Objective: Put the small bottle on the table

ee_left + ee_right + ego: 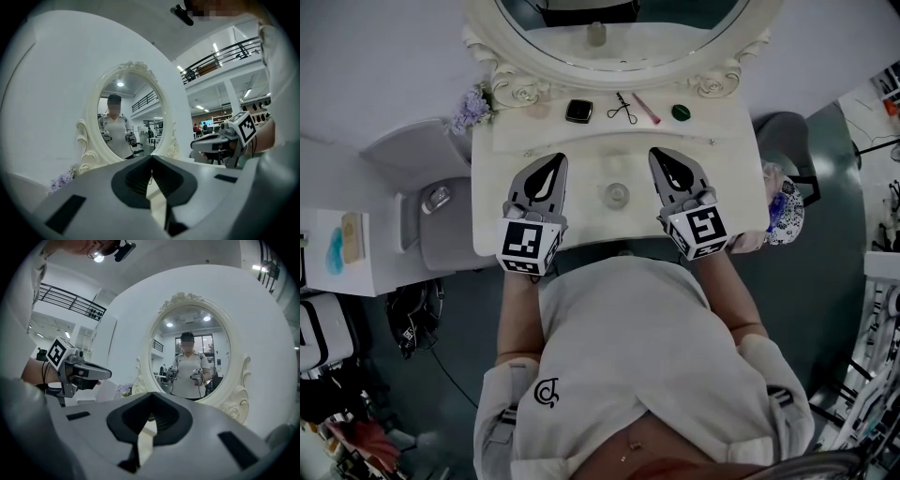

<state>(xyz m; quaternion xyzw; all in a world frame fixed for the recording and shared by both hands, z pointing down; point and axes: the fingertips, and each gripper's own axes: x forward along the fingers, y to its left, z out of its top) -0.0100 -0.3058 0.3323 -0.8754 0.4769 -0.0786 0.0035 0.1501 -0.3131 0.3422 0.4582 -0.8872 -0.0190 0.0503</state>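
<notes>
White vanity table [731, 169] under an oval mirror [675, 23]; small bottle [616, 195] sits between left tongs [555, 161] and right tongs [662, 156], both closed tight, holding nothing.

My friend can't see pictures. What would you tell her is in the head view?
Seen from above, a person holds two shut, empty grippers, the left gripper and the right gripper, over a white dressing table, with a small bottle standing between them on it. An oval mirror rises at the back, above a row of small makeup things.
</notes>
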